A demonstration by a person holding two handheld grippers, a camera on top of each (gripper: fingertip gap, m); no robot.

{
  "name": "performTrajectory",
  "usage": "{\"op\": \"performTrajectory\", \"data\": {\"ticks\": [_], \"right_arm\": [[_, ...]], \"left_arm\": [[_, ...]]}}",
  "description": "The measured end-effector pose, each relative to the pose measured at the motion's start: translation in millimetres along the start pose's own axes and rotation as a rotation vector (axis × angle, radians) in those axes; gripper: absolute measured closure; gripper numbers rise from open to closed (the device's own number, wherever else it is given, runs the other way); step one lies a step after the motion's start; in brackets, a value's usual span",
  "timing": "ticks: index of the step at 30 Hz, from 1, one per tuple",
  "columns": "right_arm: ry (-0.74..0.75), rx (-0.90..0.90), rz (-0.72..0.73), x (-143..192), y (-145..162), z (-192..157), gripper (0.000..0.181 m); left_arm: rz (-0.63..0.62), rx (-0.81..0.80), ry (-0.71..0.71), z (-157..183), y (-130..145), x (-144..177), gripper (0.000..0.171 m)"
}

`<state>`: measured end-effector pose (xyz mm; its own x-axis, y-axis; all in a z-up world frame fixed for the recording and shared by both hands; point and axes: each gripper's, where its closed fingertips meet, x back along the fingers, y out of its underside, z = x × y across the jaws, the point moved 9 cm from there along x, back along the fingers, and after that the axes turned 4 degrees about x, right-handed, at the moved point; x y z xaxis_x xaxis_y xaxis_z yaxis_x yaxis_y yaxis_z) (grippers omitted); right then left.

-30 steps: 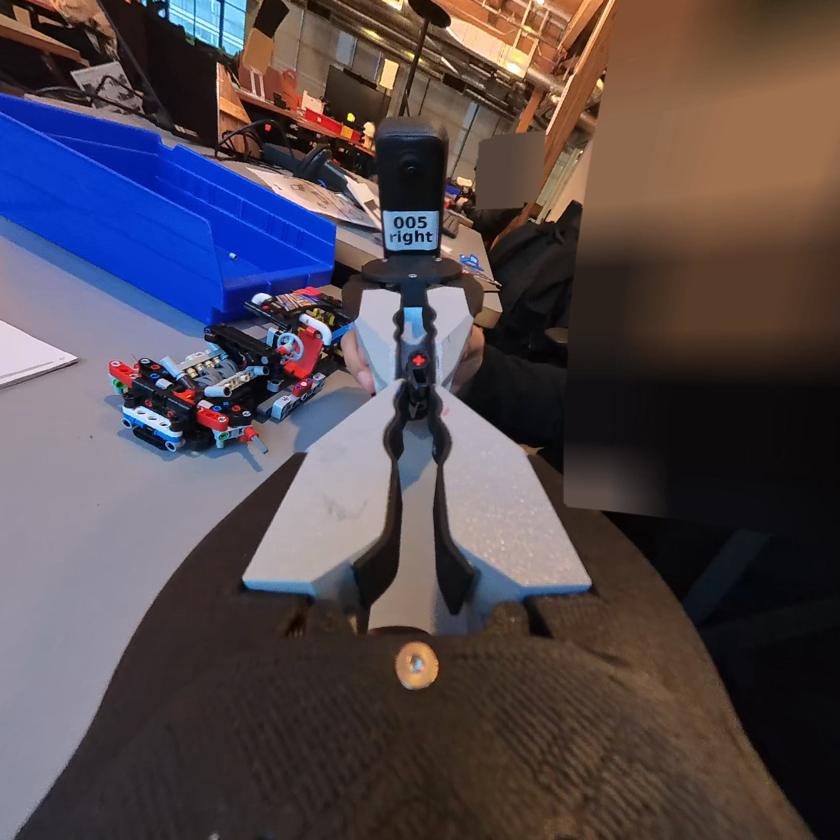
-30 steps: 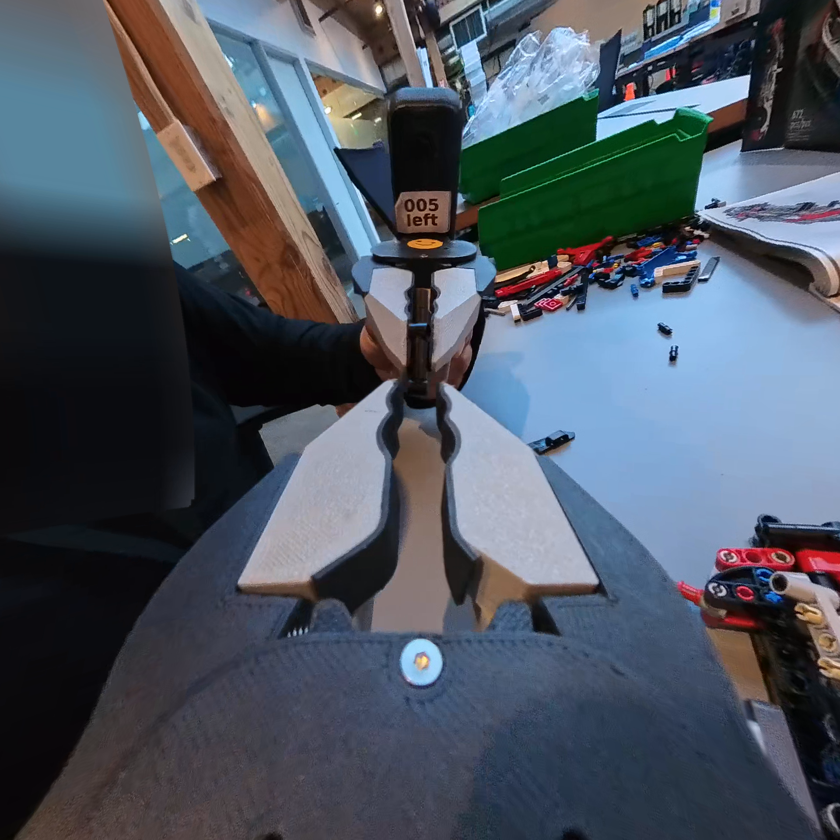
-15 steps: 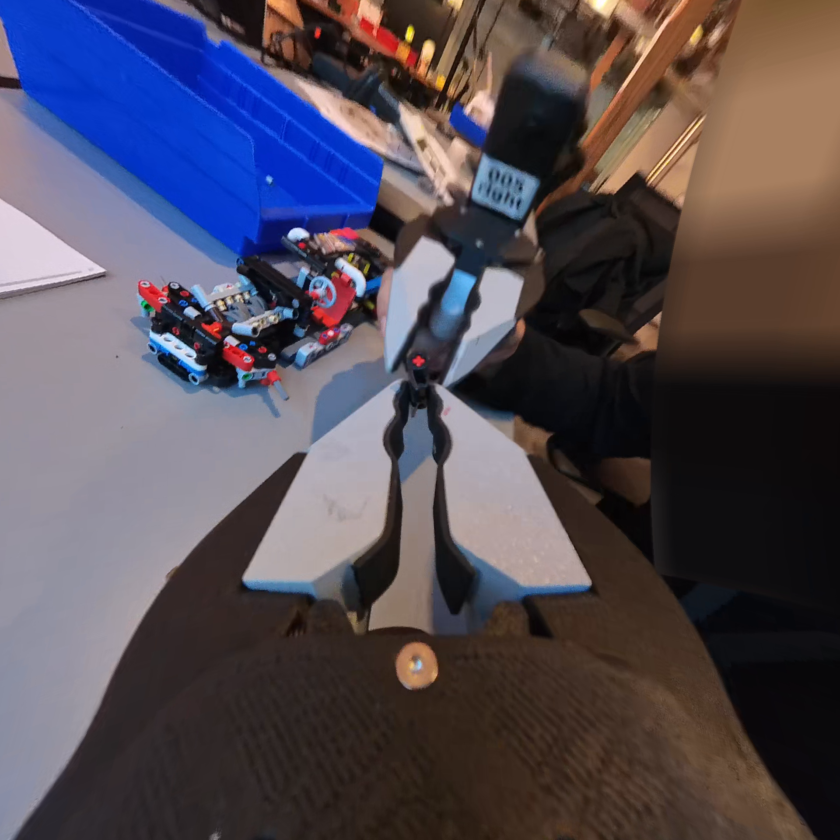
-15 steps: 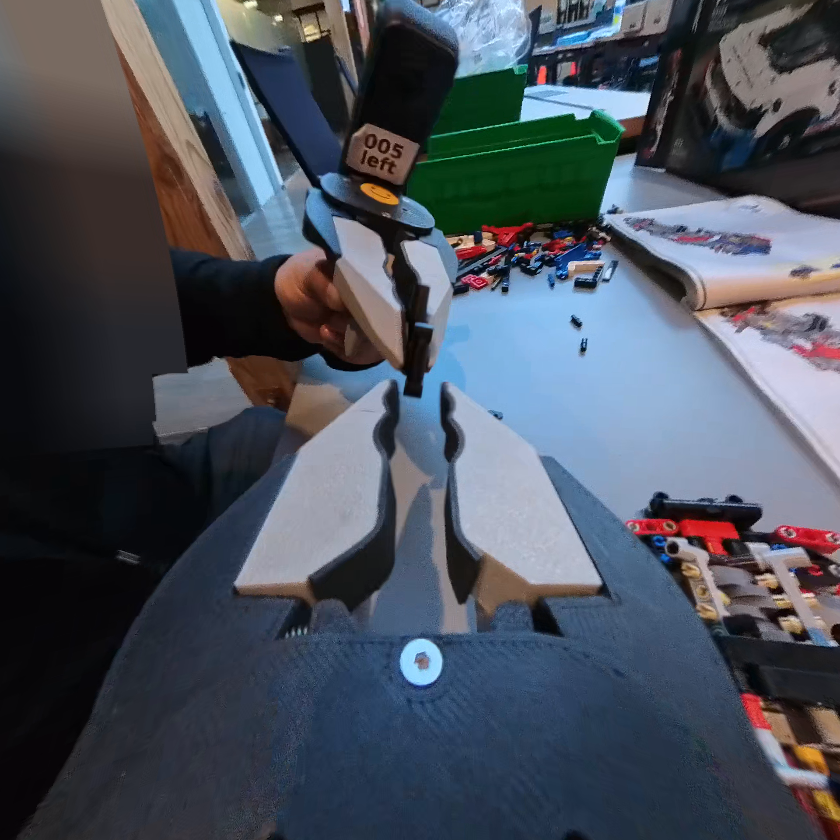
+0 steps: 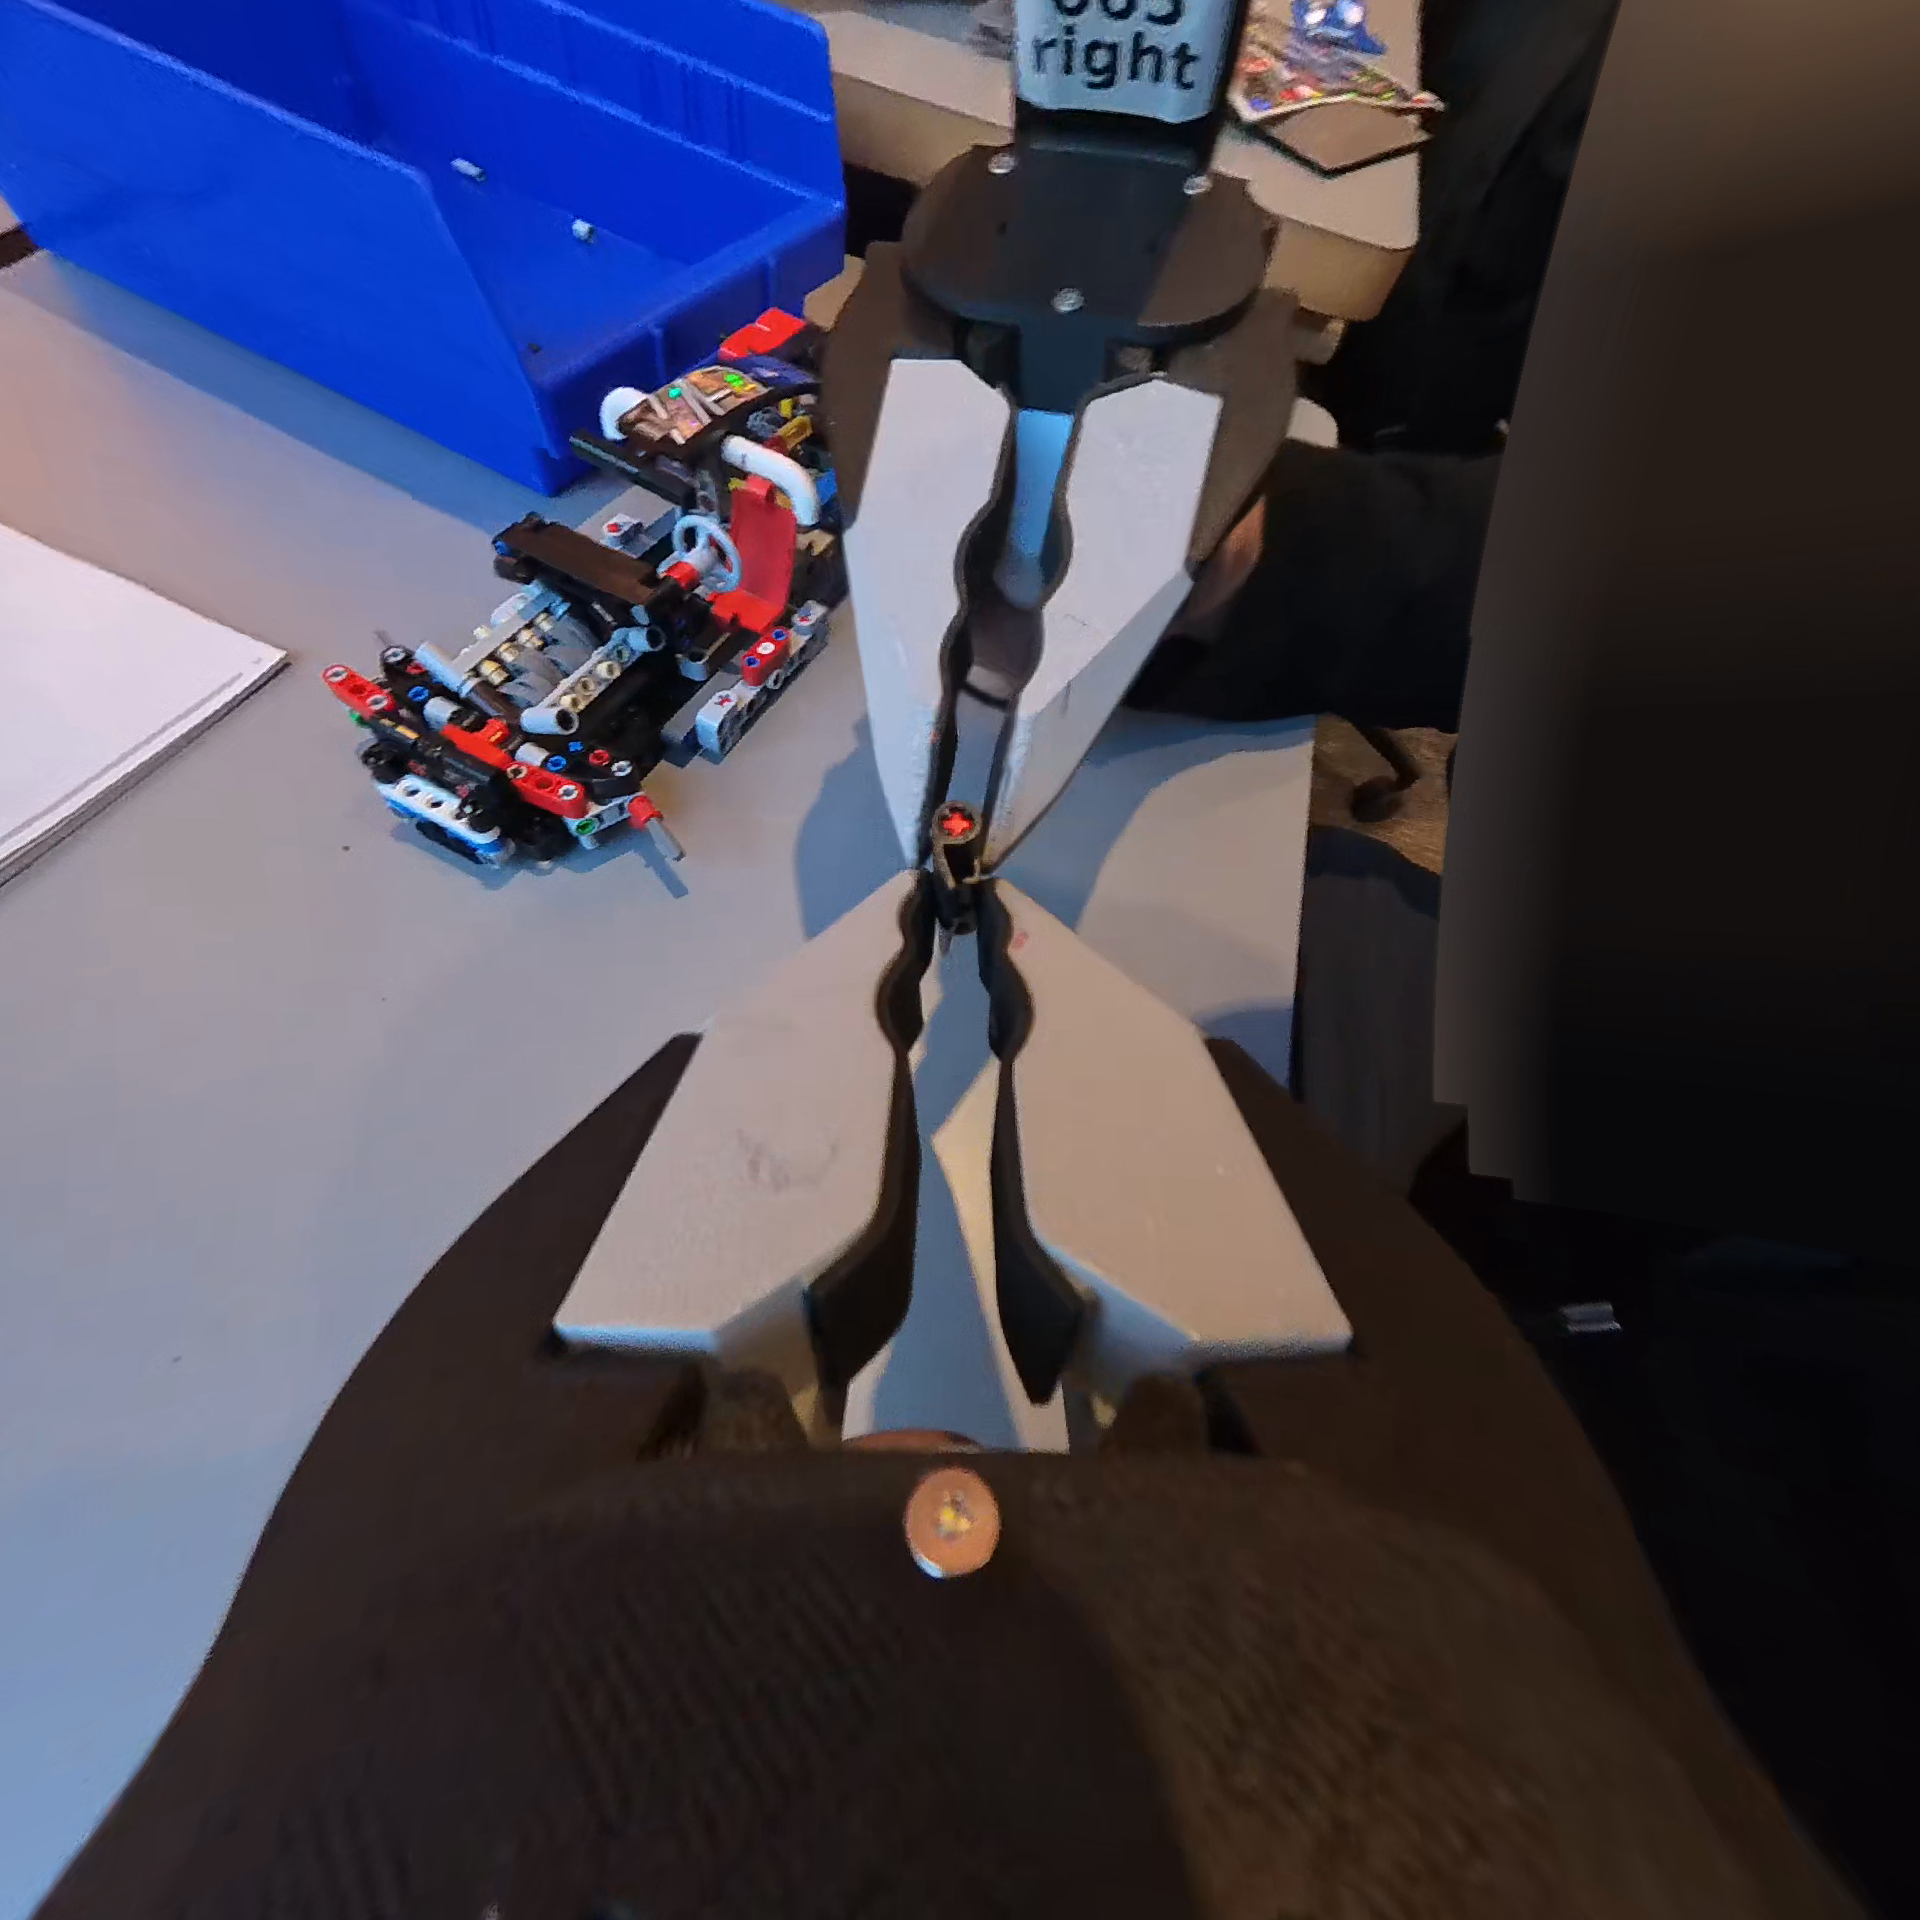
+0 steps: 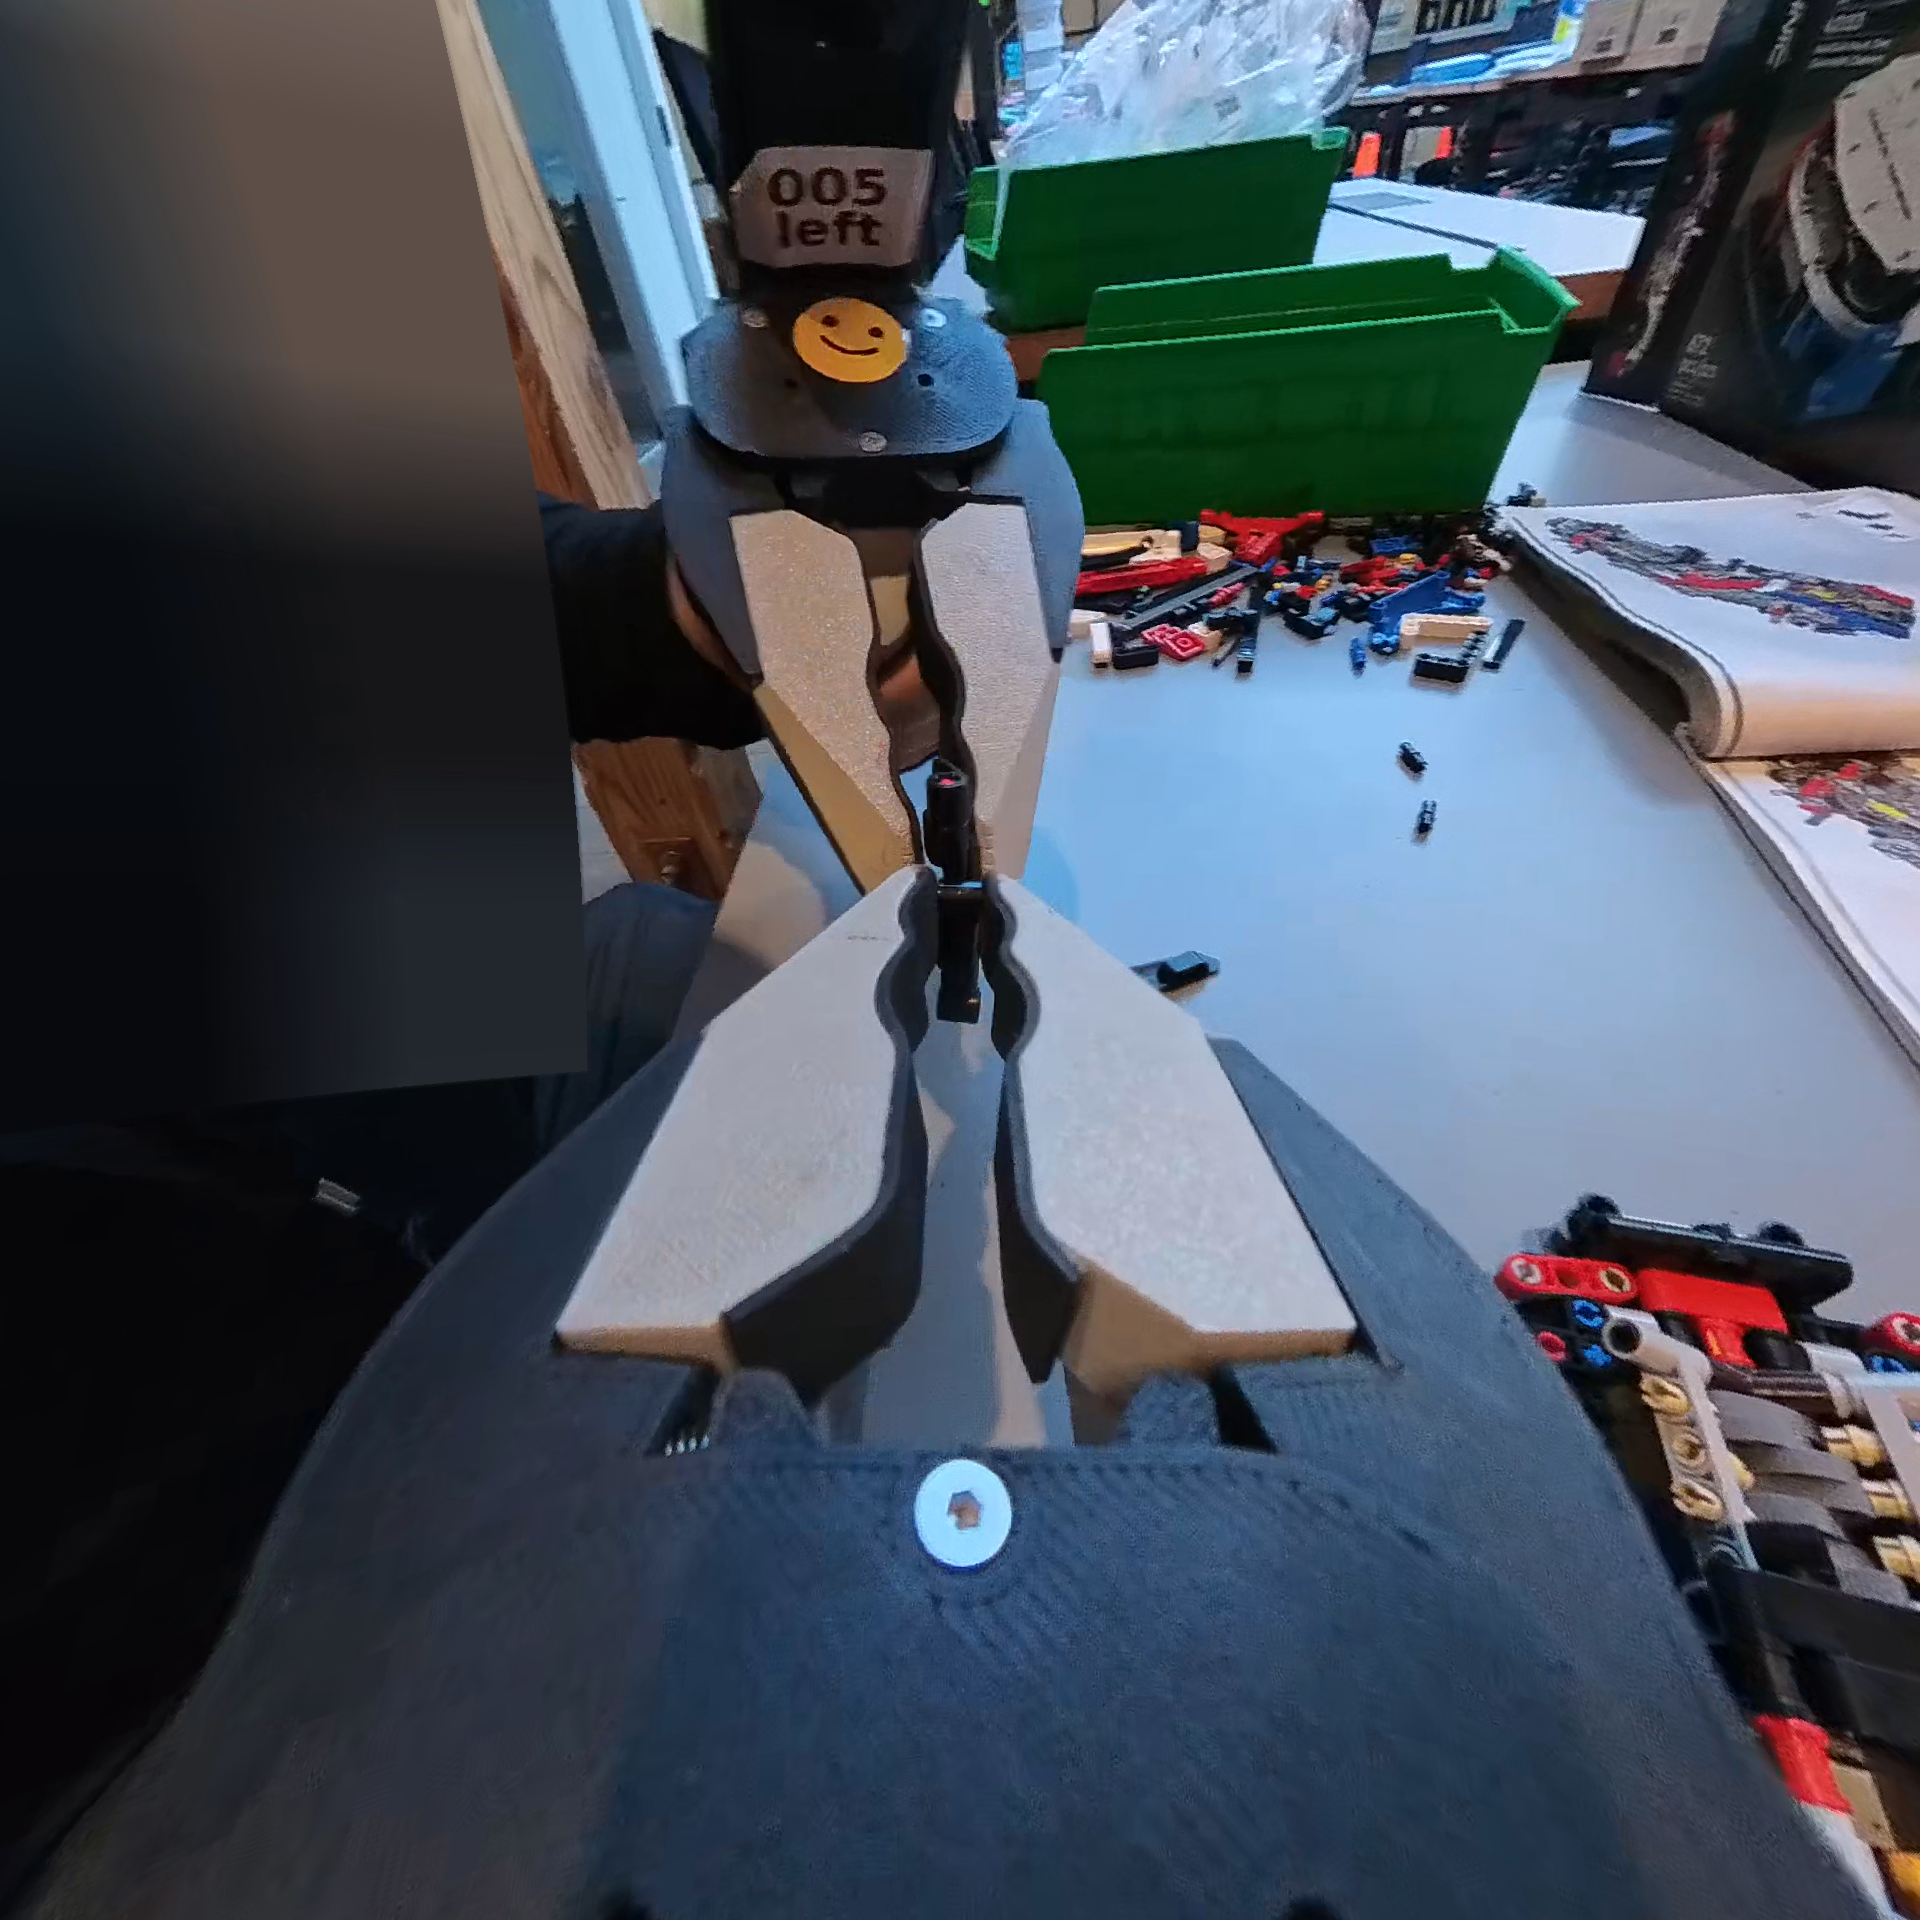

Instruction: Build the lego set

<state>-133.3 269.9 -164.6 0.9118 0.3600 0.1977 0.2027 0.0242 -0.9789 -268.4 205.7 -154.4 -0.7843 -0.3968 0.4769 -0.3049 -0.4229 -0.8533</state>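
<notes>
- Right now my left hand-held gripper (image 5: 951,904) and right hand-held gripper (image 6: 956,914) meet tip to tip above the tabletop (image 5: 260,1039), both pinching one small black pin piece (image 6: 956,940) with a red axle end.
- Beside them, left of the grippers, the part-built lego car (image 5: 582,675) sits near the blue bin (image 5: 416,208).

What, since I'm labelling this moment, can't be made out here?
- Black piece, both views: pinched between left gripper and right gripper; jaws cover it, so one part or two is unclear.
- Lego car, right wrist view: cut off by the right edge.
- Loose parts, right wrist view: too small to identify.
</notes>
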Motion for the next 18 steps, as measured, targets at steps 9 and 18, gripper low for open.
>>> {"op": "performTrajectory", "data": {"ticks": [9, 18], "right_arm": [[-0.138, 0.043, 0.063, -9, -3, -15, 0.176], [0.061, 0.067, 0.005, 22, 5, -7, 0.168]], "left_arm": [[-0.041, -0.105, 0.166, 9, 2, 14, 0.167], [-0.688, 0.027, 0.139, -49, 44, 41, 0.167]]}}
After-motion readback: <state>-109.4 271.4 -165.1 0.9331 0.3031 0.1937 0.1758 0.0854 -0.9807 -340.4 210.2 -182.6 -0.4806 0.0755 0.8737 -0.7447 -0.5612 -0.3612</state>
